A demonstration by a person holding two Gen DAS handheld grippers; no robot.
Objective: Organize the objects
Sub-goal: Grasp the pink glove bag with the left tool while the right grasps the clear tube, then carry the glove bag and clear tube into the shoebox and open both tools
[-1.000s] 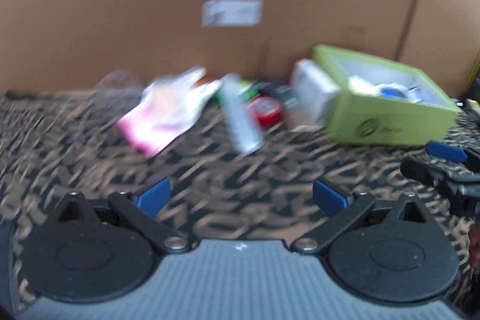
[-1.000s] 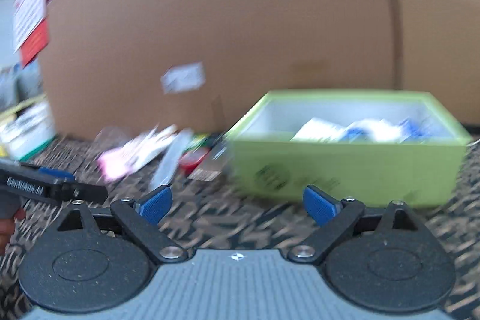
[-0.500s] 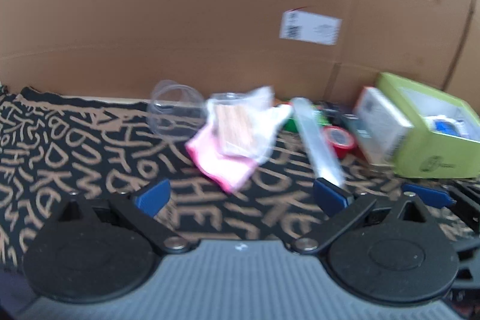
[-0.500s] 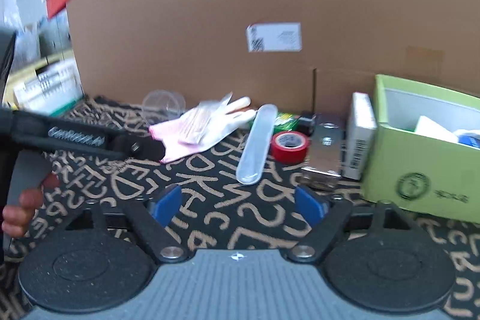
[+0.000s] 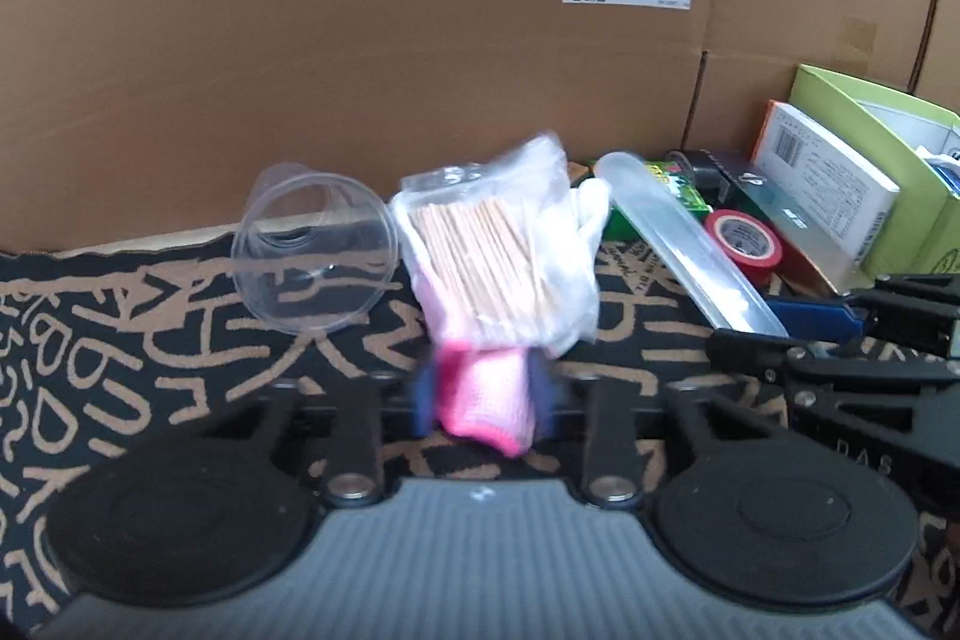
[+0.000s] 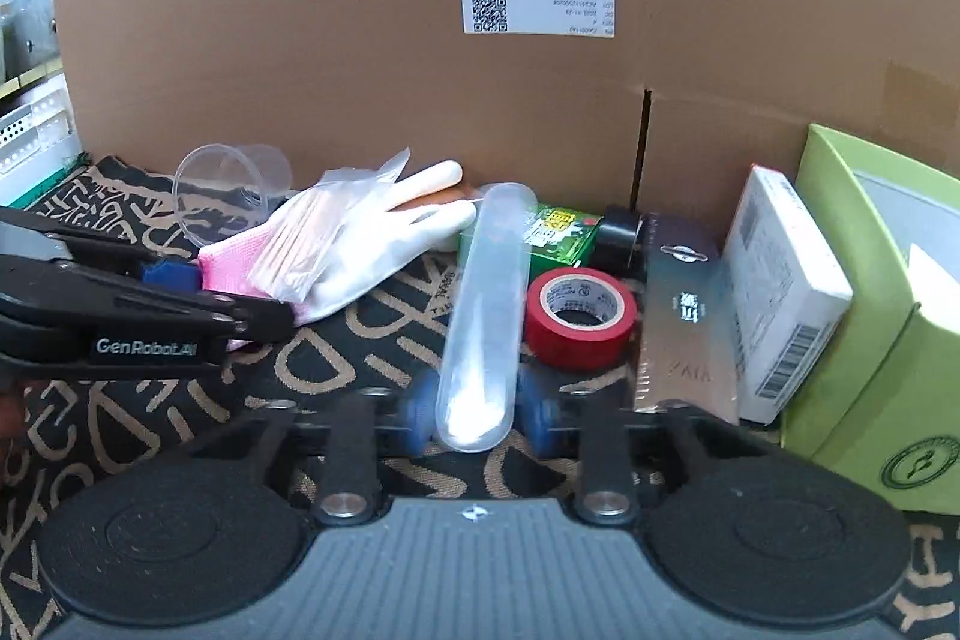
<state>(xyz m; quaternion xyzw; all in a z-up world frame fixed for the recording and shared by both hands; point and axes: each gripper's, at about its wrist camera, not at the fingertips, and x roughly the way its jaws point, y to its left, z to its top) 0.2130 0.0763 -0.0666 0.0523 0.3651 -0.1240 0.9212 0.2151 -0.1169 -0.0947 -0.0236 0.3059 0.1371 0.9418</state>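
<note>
Landmark: green box [image 6: 870,340], open-topped, at the right end of the row in front of the cardboard wall [image 6: 360,40]
Left gripper [image 5: 483,400]: blue pads closed in on the pink cuff of the glove [image 5: 486,400], pressing it from both sides; far left of the green box
Right gripper [image 6: 477,412]: blue pads closed against the near rounded end of the clear tube [image 6: 480,316]; left of the green box, nearer to it than the left gripper
Glove: white with a pink cuff, lying on the patterned cloth [image 6: 330,340], fingers pointing towards the wall; well left of the green box
Bag of sticks [image 5: 492,262]: clear plastic bag of thin wooden sticks lying on top of the glove
Clear tube: long, lying flat, far end pointing at the wall; between the glove and the green box
Red tape roll [image 6: 579,316]: just right of the tube, on the cloth, left of the green box
White carton [image 6: 780,292]: leaning against the left wall of the green box
Silver pack [image 6: 684,310]: flat, between the red tape roll and the white carton
Plastic cup [image 5: 312,256]: clear, on its side, mouth towards the left camera; farthest from the green box, just left of the glove
</note>
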